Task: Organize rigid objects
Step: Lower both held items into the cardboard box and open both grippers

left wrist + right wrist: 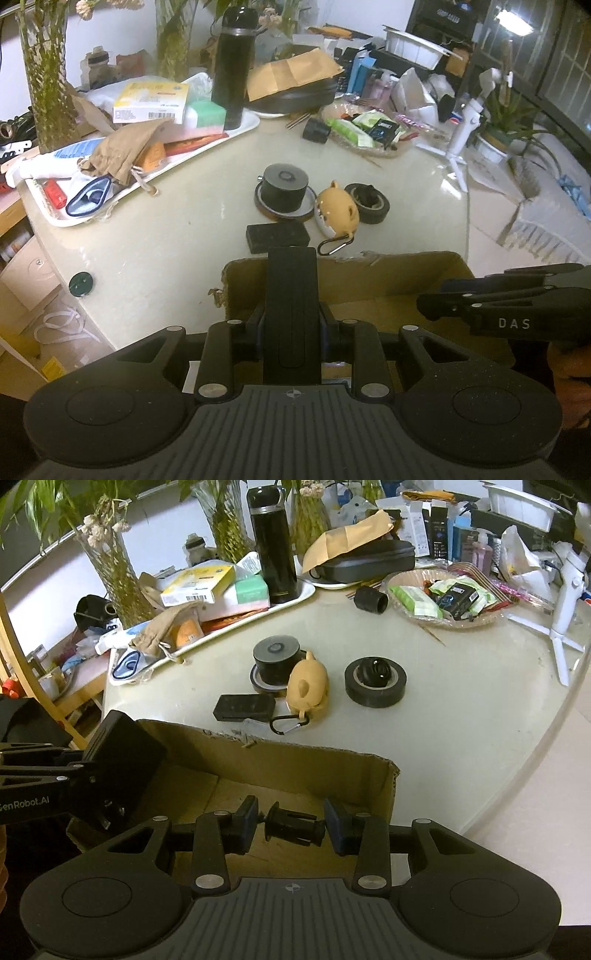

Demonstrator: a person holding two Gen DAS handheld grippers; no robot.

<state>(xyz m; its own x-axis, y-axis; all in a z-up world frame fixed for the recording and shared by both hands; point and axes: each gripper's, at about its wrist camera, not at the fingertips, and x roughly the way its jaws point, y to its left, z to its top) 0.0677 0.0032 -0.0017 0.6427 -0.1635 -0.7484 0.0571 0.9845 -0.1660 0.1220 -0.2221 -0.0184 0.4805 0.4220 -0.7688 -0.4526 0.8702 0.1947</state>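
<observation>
Care was what the drop called for: both loads hung over the cardboard box [303, 771], the left hand-held gripper [291, 332] clamped on a flat black slab [291, 295], the right hand-held gripper [291, 829] on a small black plastic fitting [295, 827], best lowered inside before release.

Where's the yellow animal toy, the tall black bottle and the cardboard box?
yellow animal toy [308, 683], right wrist view, its back.
tall black bottle [271, 546], right wrist view, its body.
cardboard box [314, 771], right wrist view, far wall.
</observation>
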